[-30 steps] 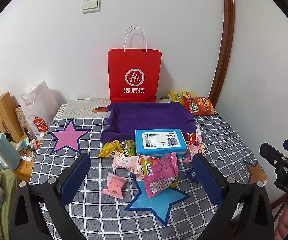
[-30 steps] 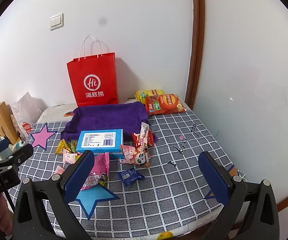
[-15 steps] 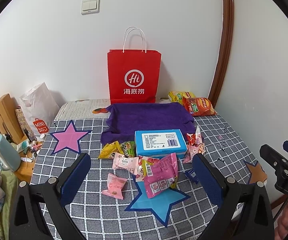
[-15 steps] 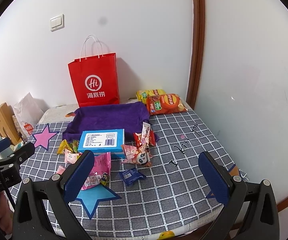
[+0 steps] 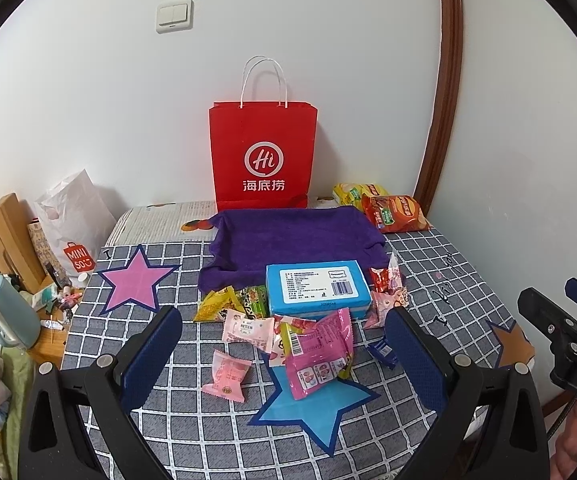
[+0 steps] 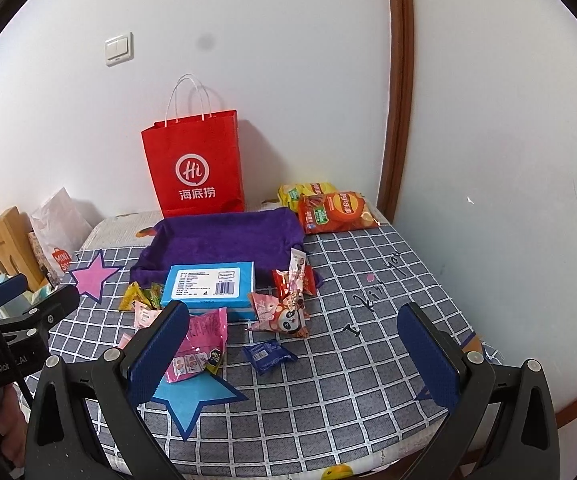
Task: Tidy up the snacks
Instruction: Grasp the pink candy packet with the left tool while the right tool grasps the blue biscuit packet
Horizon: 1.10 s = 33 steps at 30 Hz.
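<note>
My left gripper (image 5: 284, 356) and right gripper (image 6: 292, 350) both hang released, holding nothing. The blue box (image 5: 316, 288) sits at twelve o'clock from my left gripper, snack packets (image 5: 320, 356) scattered around it.

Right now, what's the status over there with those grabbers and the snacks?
Left gripper open, empty, above the pile. Right gripper open, empty. Snacks loose around the blue box; purple tray holds none. Nothing blocking.

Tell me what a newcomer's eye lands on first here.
The red paper bag standing against the white wall draws the eye first, with the purple cloth tray just in front of it. Nearer, a blue box lies among scattered snack packets on the checked cloth.
</note>
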### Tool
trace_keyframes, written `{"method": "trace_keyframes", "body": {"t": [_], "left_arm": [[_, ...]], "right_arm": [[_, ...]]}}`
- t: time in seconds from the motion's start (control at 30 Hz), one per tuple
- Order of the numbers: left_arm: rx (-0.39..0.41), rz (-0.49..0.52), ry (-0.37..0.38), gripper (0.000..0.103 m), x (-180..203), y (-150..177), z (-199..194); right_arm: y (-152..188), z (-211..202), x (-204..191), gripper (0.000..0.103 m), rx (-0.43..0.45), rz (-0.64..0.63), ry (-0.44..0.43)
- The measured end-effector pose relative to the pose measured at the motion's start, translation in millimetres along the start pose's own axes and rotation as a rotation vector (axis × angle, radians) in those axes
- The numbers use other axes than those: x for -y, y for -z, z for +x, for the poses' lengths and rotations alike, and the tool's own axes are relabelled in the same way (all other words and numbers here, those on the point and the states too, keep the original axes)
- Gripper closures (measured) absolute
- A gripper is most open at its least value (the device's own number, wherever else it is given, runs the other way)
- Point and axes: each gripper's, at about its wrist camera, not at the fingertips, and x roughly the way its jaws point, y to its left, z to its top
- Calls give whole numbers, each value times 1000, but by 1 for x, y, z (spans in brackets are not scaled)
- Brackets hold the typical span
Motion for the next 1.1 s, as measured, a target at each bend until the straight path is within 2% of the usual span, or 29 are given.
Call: {"method": "trace_keyframes", "body": {"t": [0.27,0.4,0.57,0.67,0.73,0.87,1.1], "left_arm": [[-11,-3,15,1,-1,-3,13],[-36,-6,13,1,-3,-1,30],[-95,-21,22,2,-10,6,62],[-139,-41,21,5,-18,13,82],[-166,-64,19,5,-25,18,96],[-200,-119,-4,9,-42,26,116],[-233,-154,-98,9,-68,35,142]], "right_arm": [[-2,11,1,0,10,9,-35],[2,29,2,0,-9,13,-45],[15,68,6,2,-87,16,-53],[28,97,8,13,-141,8,-64],[37,118,9,14,-185,4,-60],[56,153,12,14,-256,8,-65],[83,205,8,14,-359,15,-140]]}}
